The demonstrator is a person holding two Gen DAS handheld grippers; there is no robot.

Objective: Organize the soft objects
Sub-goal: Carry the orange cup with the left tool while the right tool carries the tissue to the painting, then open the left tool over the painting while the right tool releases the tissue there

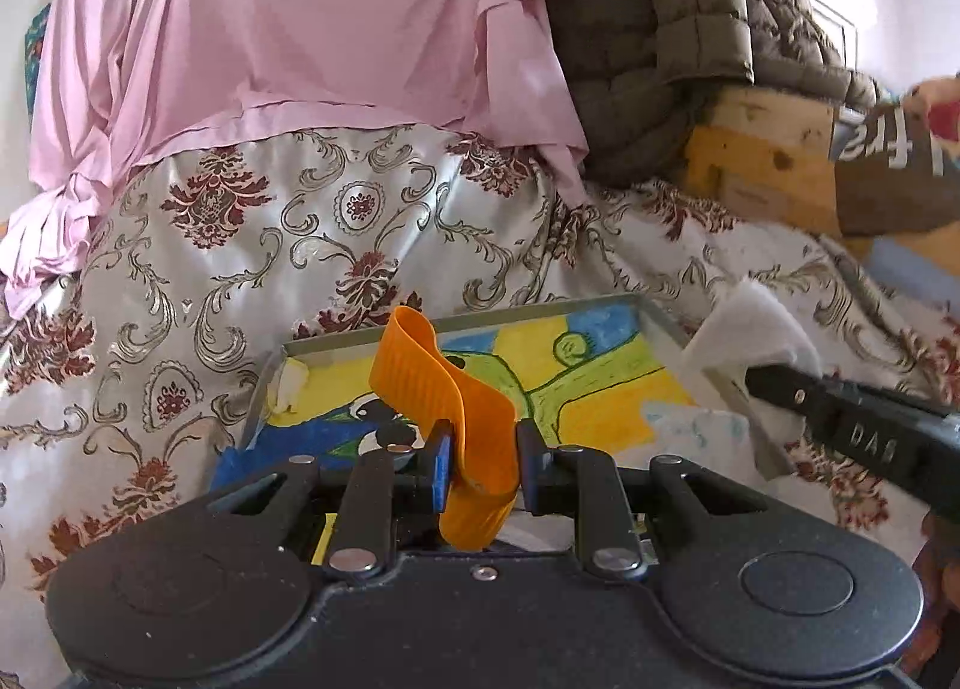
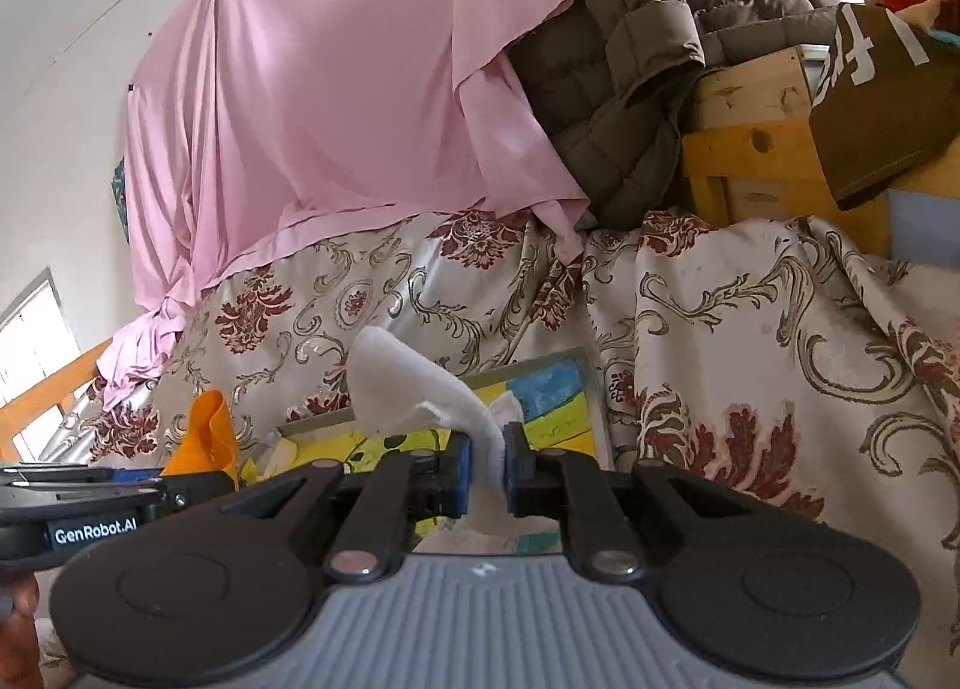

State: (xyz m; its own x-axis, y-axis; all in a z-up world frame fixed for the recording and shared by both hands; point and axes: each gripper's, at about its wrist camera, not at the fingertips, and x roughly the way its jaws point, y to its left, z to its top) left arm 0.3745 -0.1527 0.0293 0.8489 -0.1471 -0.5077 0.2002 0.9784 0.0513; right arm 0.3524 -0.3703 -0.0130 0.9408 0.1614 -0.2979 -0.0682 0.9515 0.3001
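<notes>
Left gripper jaws pinched ribbed orange silicone strip; right gripper jaws clamped white fabric wad; lower both gently into painted metal tray before releasing

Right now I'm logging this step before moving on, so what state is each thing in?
left gripper: shut on the orange strip
orange strip: pinched, bent over, lifted above the tray
right gripper: shut on the white cloth
white cloth: pinched, flopped leftward
tray: lying on the floral bedspread, painted picture inside
pink sheet: hanging, draped
quilted jacket: draped over the wooden frame
</notes>
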